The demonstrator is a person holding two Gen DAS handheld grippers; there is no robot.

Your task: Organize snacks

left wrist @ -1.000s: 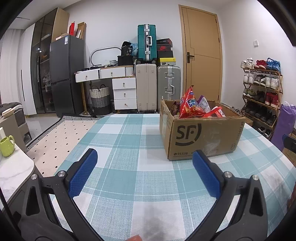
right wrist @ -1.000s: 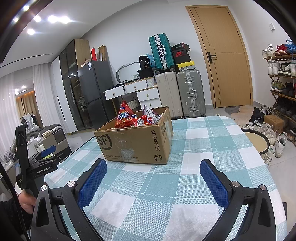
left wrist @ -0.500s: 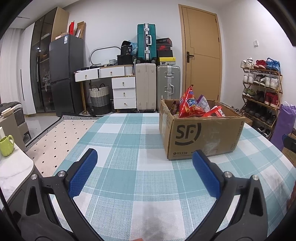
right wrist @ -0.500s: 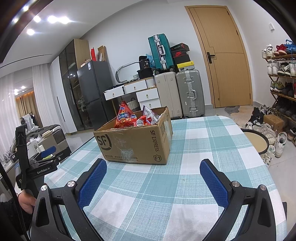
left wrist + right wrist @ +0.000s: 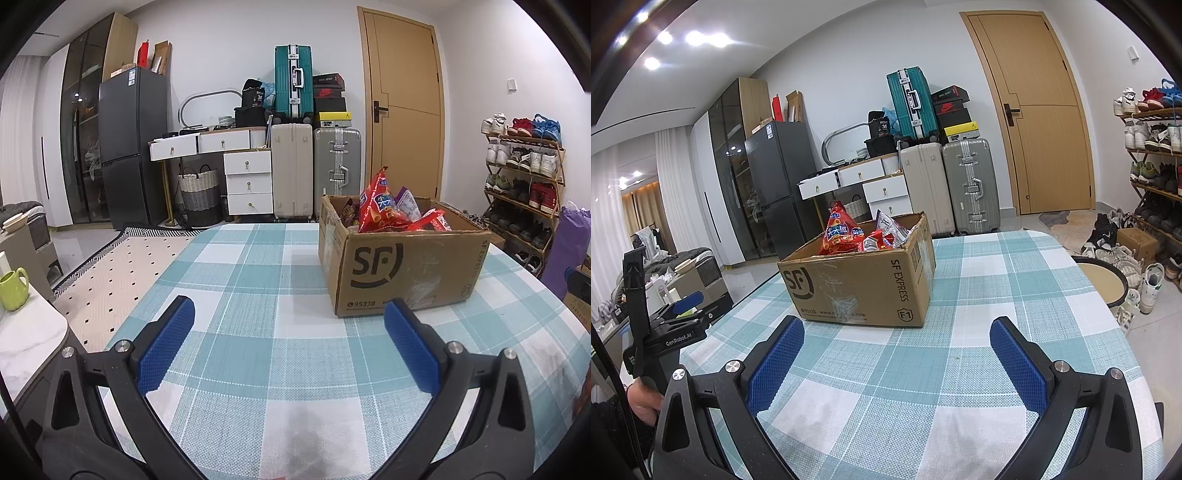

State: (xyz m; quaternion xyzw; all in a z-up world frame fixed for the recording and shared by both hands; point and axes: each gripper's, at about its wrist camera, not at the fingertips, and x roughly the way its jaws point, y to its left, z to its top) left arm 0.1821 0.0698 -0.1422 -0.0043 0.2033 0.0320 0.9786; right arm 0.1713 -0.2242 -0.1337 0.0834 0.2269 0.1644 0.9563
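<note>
While both stand agape, left hand-held gripper and right hand-held gripper face the snack box.

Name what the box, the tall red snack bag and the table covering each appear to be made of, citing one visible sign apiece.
Box: brown corrugated cardboard, matte, with printed logo and clear tape patches. Tall red snack bag: likely glossy plastic film, crinkled and catching light. Table covering: seemingly woven fabric, matte, its checked weave texture visible.

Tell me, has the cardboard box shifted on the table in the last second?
No. The cardboard box sits on the same checks of the tablecloth as before.
</note>
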